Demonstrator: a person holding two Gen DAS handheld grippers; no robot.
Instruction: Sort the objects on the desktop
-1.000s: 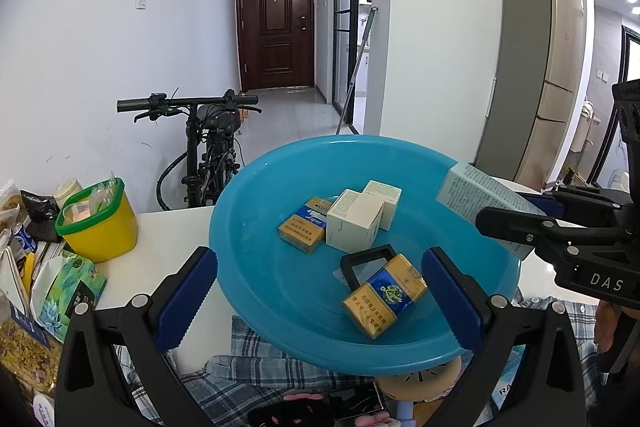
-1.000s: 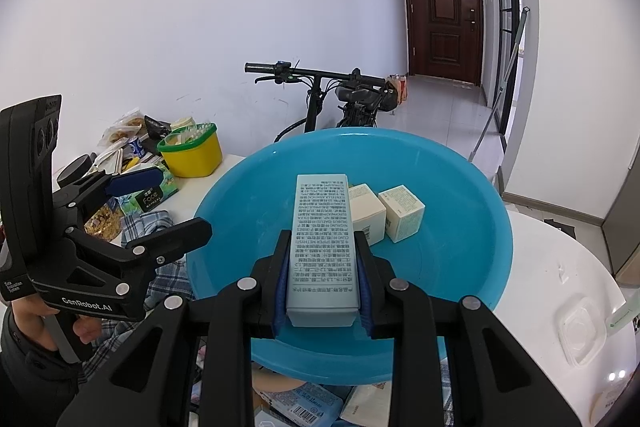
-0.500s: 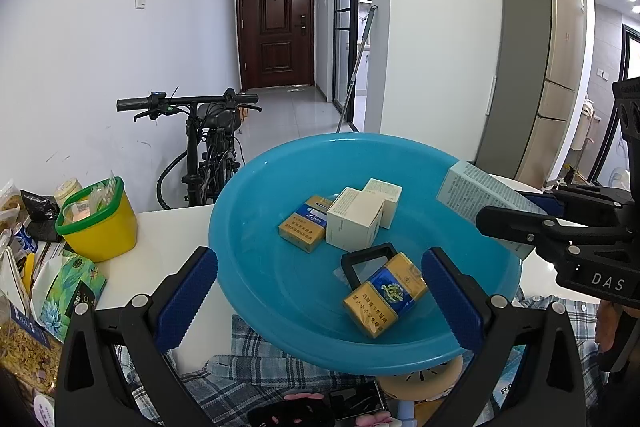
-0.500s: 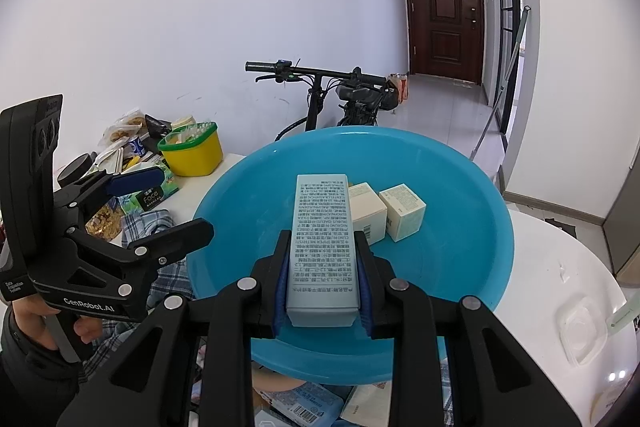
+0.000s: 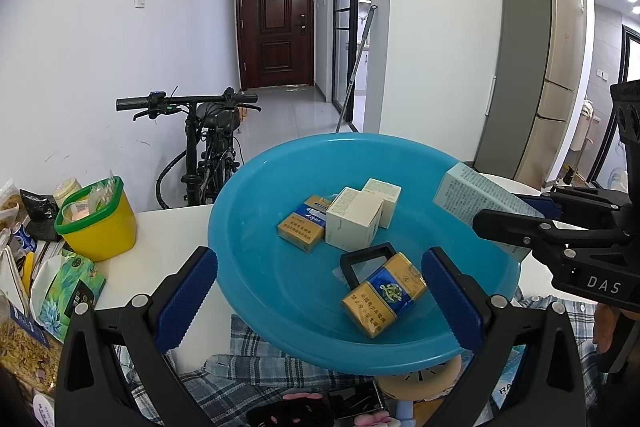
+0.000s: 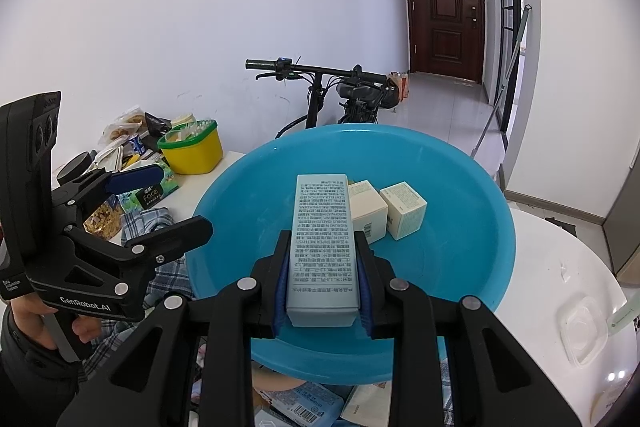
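Right wrist view: right gripper (image 6: 323, 291) jaws clamp the pale printed carton (image 6: 322, 239) by its long sides, poised over the blue basin (image 6: 472, 247) near rim, likely for dropping. Left gripper (image 5: 320, 299) jaws wide, empty. Basin's near right floor is bare; white boxes (image 6: 386, 213) crowd the middle.

Premises: a private home. Ahead of the tongs, a tiled hallway ends at a brown entrance door (image 5: 274, 23); bicycle (image 5: 208, 143) parked indoors; refrigerator (image 5: 536, 71) to the right.
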